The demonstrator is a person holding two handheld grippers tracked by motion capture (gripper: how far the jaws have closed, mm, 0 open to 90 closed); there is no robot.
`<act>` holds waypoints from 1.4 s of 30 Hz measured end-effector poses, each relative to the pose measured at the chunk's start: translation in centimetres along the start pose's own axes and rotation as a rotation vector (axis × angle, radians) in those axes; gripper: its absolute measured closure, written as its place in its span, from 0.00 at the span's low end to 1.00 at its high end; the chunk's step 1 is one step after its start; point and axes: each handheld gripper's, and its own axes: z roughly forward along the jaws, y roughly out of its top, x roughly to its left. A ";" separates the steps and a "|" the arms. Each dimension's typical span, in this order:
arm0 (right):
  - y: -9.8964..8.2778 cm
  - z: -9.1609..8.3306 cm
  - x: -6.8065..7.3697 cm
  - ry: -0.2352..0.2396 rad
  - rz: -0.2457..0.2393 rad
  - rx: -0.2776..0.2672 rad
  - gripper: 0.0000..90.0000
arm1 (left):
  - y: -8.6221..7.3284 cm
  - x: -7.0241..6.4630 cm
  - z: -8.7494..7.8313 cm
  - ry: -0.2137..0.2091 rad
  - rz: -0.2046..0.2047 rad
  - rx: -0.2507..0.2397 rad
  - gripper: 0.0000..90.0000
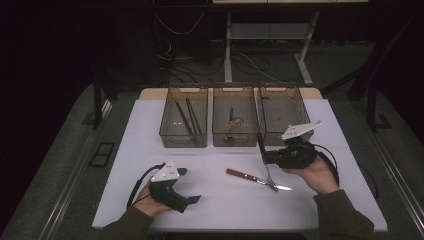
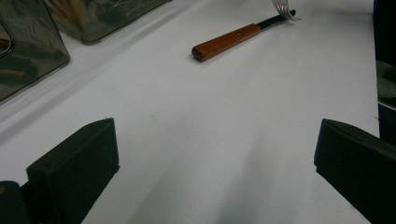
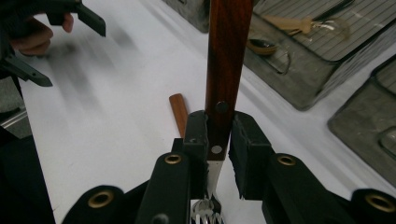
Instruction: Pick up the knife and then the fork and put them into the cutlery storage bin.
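Wood-handled fork (image 3: 225,60), pinched by my right gripper (image 3: 218,140) near the joint of handle and metal shank; both pads press the riveted end of the handle, jaws narrowed to little more than its thickness. In the high view the fork (image 1: 264,160) hangs off the white table (image 1: 150,150), handle rising toward 12 o'clock, tines pointing down just over the blade of a wood-handled knife (image 1: 250,177) that lies flat near table centre. Three smoked-plastic bins stand in a row along the far edge: left bin (image 1: 183,122) with long dark sticks, middle bin (image 1: 235,120) with spoon-like pieces, right bin (image 1: 281,117), at 12 o'clock from my right gripper (image 1: 267,156), whose contents I cannot make out.

My left gripper (image 1: 192,185) rests at 7 o'clock on the table, jaws spread wide with nothing between them; its own view looks along the bare cloth to the knife (image 2: 226,42).

Handling, as I judge it: the fork is light and rigid, and the varnished wood is probably slick. Held this close to the shank, the long handle could swing about the pads, so a grip nearer mid-handle would steady it. The tines may snag a bin rim.
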 end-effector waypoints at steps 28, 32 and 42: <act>2.8 -5.8 -4.7 -0.174 0.054 -0.147 0.86 | 0.0 0.1 -0.1 0.000 -0.001 -0.015 0.00; 4.2 -7.0 -6.1 -0.228 0.063 -0.152 0.86 | 0.0 0.1 -0.1 -0.002 0.000 -0.019 0.00; 7.2 -7.6 -11.2 -0.358 0.108 -0.114 0.86 | 0.0 0.2 -0.2 -0.007 -0.006 -0.019 0.00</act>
